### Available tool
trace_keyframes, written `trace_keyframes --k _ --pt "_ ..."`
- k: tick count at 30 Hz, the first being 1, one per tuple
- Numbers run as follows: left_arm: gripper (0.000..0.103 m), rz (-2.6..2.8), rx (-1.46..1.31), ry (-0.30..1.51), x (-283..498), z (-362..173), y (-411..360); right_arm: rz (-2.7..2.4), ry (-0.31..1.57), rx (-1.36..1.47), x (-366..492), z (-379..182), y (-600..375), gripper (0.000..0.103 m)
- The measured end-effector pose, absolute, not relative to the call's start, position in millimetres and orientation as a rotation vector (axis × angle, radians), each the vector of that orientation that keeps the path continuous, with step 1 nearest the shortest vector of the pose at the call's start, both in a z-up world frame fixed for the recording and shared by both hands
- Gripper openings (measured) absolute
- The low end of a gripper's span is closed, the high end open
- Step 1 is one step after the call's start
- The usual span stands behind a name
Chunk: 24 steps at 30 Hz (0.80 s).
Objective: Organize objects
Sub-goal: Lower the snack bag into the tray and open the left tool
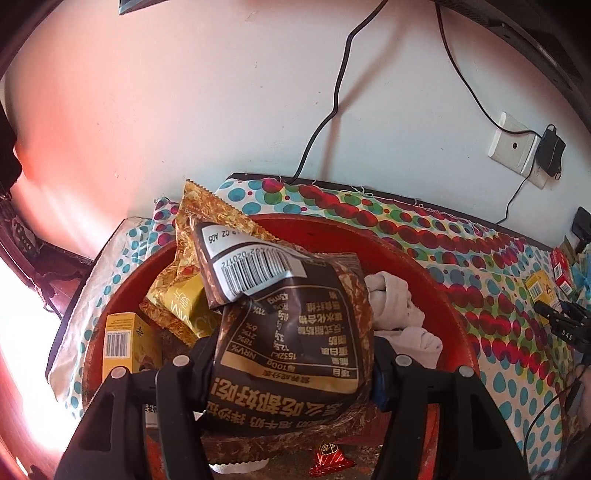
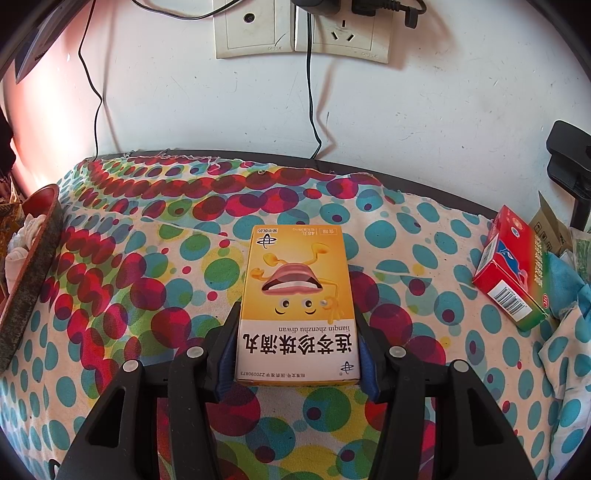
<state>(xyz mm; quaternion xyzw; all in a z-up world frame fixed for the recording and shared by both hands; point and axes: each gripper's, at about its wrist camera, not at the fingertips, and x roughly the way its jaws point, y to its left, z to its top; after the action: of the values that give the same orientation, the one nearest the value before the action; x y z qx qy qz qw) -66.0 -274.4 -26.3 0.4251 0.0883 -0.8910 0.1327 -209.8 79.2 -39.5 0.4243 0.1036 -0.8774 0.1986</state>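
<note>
My left gripper point(image 1: 291, 350) is shut on a puffy brown snack bag point(image 1: 295, 314) with a white barcode label, held over a red basin point(image 1: 424, 266). In the basin lie a golden snack bag point(image 1: 207, 221), a yellow box point(image 1: 125, 339), white rolled cloth point(image 1: 399, 306) and a small red wrapped sweet point(image 1: 328, 458). My right gripper point(image 2: 297, 314) is shut on a yellow medicine box point(image 2: 297, 280) with a cartoon face, which lies flat on the dotted tablecloth point(image 2: 147, 295). Its fingers point(image 2: 231, 332) press the box's two long sides.
A red and green box point(image 2: 509, 273) lies at the right with cardboard and packets behind it. The basin's rim point(image 2: 33, 251) stands at the far left of the right wrist view. Cables hang from wall sockets point(image 2: 303, 29) behind the table. A black clamp point(image 2: 569, 155) sits at the right.
</note>
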Motion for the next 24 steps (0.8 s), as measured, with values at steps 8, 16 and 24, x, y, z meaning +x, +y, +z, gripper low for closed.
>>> trace_keyframes --k 8,16,24 --pt "0.071 -2.586 1.231 0.264 -61.9 -27.7 -274.5 -2.454 0.29 1.187 -209.8 -39.1 79.3 0.051" --pt "0.074 -2.614 1.115 0.183 -28.4 0.2 -256.2 -2.455 0.29 1.188 -209.8 -39.4 79.4 0.051" --pt "0.076 -2.524 0.878 0.098 30.8 24.8 -205.0 -2.456 0.295 1.186 -210.2 -40.1 80.6 0.051"
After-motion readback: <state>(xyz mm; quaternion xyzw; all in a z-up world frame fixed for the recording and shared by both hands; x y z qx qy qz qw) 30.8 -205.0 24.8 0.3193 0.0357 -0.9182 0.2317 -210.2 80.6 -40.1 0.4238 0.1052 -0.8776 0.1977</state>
